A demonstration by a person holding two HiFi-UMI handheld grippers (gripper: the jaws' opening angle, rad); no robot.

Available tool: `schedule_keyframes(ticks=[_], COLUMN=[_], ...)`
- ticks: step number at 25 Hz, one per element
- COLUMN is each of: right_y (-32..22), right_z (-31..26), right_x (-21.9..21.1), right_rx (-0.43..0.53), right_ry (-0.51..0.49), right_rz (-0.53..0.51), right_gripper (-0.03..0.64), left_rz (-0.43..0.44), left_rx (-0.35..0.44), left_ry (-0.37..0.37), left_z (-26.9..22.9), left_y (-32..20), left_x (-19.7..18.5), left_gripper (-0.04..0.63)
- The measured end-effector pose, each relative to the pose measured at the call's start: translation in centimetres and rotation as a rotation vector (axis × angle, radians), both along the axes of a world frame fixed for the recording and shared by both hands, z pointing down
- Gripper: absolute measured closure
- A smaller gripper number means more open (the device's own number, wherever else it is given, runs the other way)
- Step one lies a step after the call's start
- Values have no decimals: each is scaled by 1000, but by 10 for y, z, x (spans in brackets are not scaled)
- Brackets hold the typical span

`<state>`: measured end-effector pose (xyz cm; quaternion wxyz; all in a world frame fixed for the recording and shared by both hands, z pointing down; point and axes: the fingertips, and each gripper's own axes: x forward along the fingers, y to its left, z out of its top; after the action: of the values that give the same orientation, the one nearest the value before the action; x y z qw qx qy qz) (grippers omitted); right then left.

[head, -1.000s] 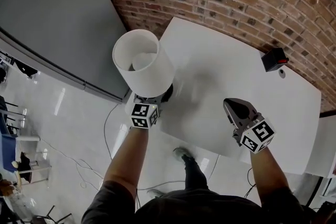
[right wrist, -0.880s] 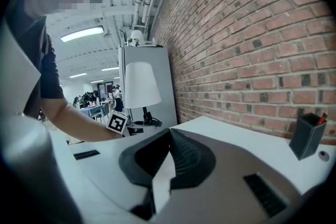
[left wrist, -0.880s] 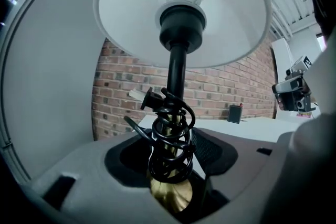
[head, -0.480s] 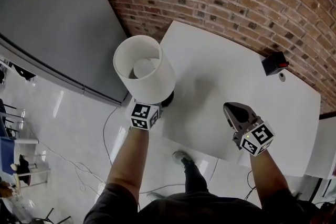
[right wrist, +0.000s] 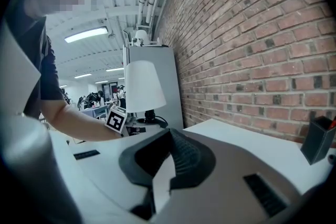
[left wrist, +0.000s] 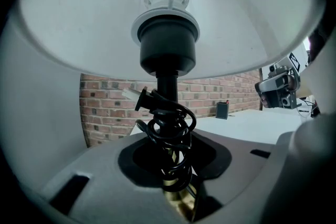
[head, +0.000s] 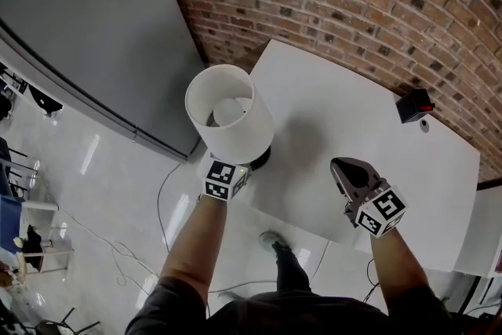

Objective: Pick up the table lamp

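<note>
The left gripper (left wrist: 176, 176) is closing its jaws on the table lamp (head: 234, 125), whose cord-wrapped stem stands upright between them.

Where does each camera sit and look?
Head view: on the person's head, looking steeply down at table, table lamp, both forearms.
Left gripper view: on the left claw, looking under the shade at the stem its closing jaws grip.
Right gripper view: on the empty right claw, facing the lamp, brick wall, person's arm.
Shared: all three show the lamp.
</note>
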<state>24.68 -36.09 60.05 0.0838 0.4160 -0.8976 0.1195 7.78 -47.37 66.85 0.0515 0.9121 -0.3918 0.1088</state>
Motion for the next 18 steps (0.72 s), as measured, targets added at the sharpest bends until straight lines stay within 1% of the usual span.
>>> schedule_keyframes(ticks=[3,6,8,14,18], right_y=[1,2,3,9,8], right_z=[-3,-5,-7,-22,-37], right_x=[-3,-9,-15,-45,-75], right_rx=[2,8,12,24,47], right_ry=[-2,-2,-6,-15,-22], right_rz=[-6,-23,-37,-91,-142], right_gripper=[623,623,623,623,623], left_rz=[-1,5,0,-65,-127], left_rx=[-1,20,21,-15,-20], left_ry=[-2,-39,-40,-3,-13], left_z=[-6,-14,-19,-39,-58], left_y=[5,11,15,32,46], left_x=[-6,-9,-15,-50,-88], left_gripper=[483,484,484,485,485])
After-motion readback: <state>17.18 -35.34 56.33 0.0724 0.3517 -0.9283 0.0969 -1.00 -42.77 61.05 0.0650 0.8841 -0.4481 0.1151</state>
